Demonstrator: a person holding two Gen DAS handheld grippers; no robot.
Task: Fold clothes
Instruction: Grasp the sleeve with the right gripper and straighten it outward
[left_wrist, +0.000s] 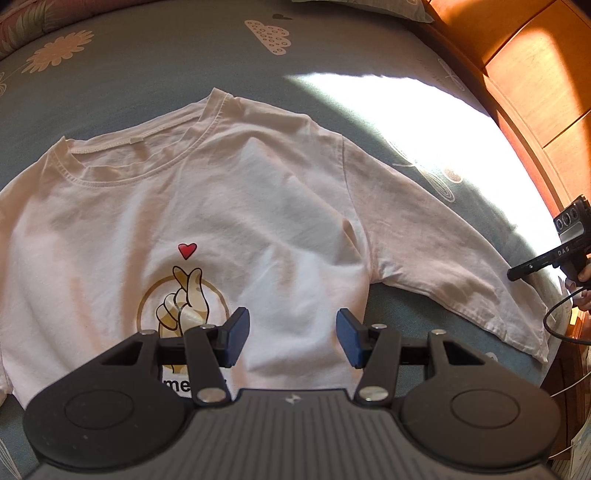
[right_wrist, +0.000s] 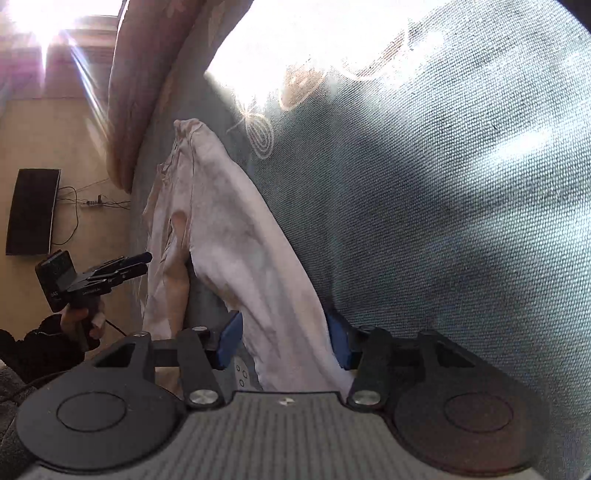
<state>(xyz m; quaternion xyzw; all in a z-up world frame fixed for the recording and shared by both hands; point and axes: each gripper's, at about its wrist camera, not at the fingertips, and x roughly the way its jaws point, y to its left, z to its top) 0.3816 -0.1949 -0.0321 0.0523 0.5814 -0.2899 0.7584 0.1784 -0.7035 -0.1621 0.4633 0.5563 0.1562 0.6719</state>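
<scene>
A pale pink T-shirt (left_wrist: 229, 206) lies face up and spread flat on the bed (left_wrist: 147, 74), its collar toward the far side, so that both sleeves can be reached for folding. The cotton is thin and a little creased, with a printed hand and a small red heart on the chest. The bed cover is a coarse grey-blue weave with pale flower shapes. The left gripper (left_wrist: 291, 338) hangs above the lower chest, its jaws about half open and holding nothing. The right gripper (right_wrist: 282, 341) is at the end of the sleeve (right_wrist: 258, 280) near the bed's edge; its jaws stand on each side of the cloth, and I judge they are not yet pressing it.
</scene>
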